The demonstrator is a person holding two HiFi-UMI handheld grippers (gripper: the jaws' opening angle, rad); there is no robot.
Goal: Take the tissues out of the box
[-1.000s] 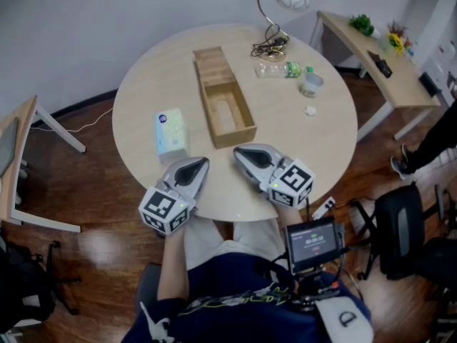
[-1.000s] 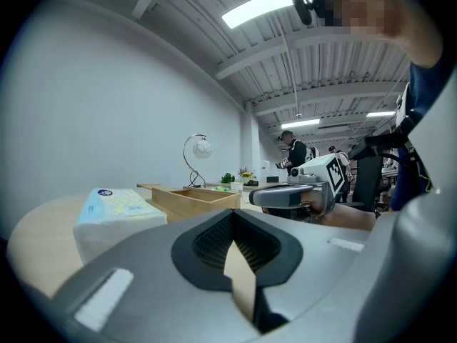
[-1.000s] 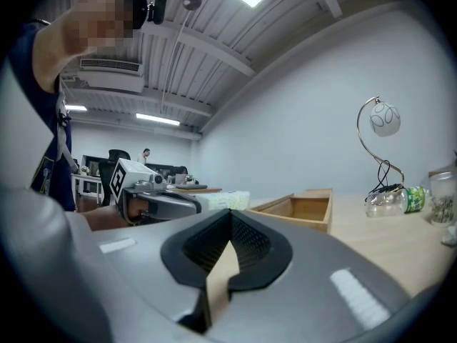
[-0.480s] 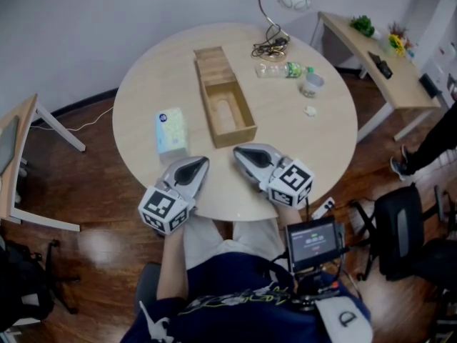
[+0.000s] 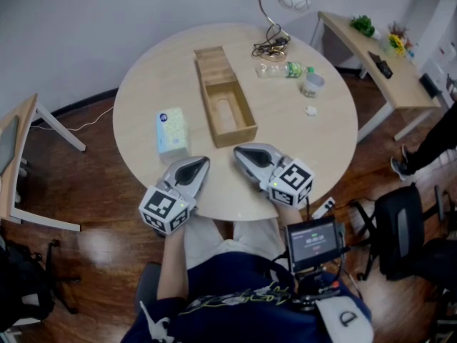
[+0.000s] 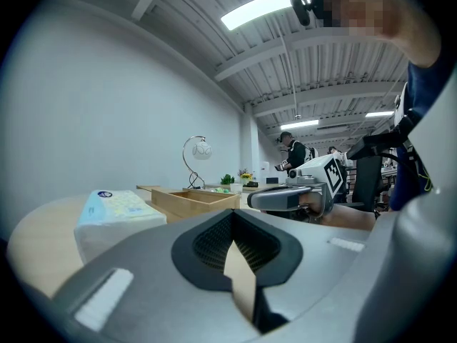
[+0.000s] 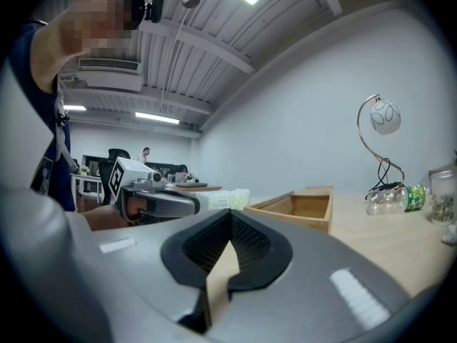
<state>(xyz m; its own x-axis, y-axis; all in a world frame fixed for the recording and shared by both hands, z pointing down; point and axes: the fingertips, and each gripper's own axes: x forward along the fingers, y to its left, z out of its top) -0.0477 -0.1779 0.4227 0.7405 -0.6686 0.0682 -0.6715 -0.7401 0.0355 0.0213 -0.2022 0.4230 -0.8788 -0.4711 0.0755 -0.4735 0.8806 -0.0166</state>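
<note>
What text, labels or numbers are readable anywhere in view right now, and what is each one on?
No text here reads clearly.
On the tissue pack: a round blue logo and fine print, too small to read.
On the bottle: a green label, blurred.
On the screen at the person's waist: red characters, too small to read.
On the left gripper and right gripper: square code patterns on their cubes, no letters.

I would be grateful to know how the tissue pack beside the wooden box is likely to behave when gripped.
The tissue pack looks soft-wrapped with rounded edges, so it will probably squash rather than stay stiff. Probably light, it may slide on the smooth table when pushed. Lying flat, it seems unlikely to tip.
</note>
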